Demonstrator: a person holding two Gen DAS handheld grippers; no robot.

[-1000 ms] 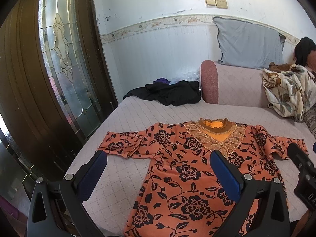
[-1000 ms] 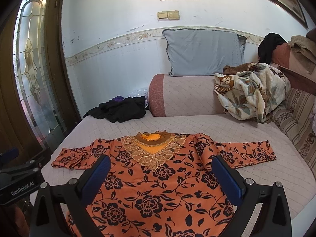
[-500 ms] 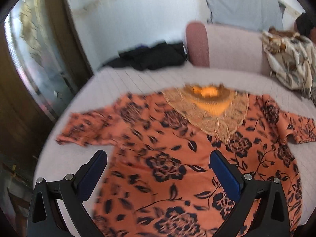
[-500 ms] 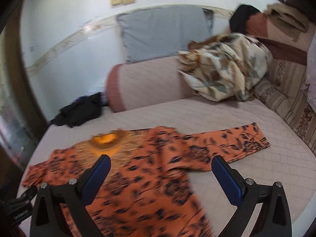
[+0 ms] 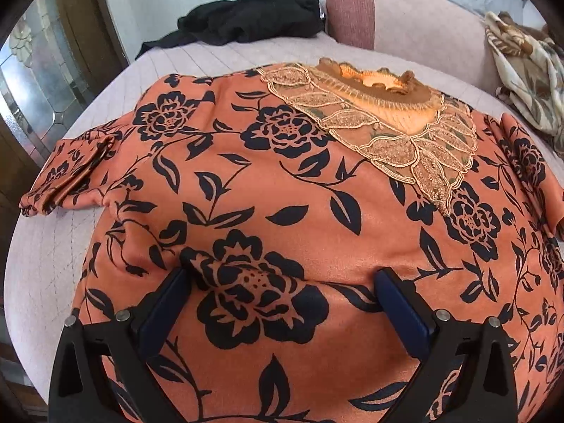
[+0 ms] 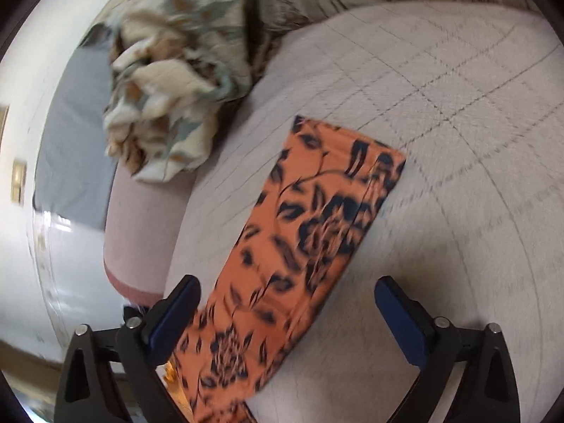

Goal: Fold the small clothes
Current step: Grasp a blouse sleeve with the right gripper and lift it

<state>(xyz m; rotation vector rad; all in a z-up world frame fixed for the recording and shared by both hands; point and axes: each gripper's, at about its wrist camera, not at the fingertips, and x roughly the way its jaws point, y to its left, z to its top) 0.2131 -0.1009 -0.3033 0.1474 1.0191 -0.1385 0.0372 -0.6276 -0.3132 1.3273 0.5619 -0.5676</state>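
An orange blouse [image 5: 282, 183] with black flowers and a lace collar [image 5: 384, 120] lies spread flat on the pale quilted bed [image 5: 46, 264]. My left gripper [image 5: 283, 276] is open low over the middle of the blouse body, its blue fingertips [image 5: 179, 282] at the fabric, with a large printed flower between them. In the blurred, rolled right wrist view the blouse's right sleeve [image 6: 317, 229] runs up from between the fingers to its cuff. My right gripper [image 6: 287, 289] stands wide with its jaws closing, the pads clear of the sleeve.
A black garment [image 5: 246, 21] lies at the bed's far left corner beside a pink bolster [image 5: 352, 7]. A crumpled floral blanket [image 6: 169, 88] sits past the sleeve cuff, with a grey pillow [image 6: 74, 148] behind it. A glass-panelled door [image 5: 42, 81] borders the bed's left side.
Both grippers have come down toward the blouse. The left one tilted down and closed in on its body. The right one swung to the right sleeve and rolled, tilting its view.
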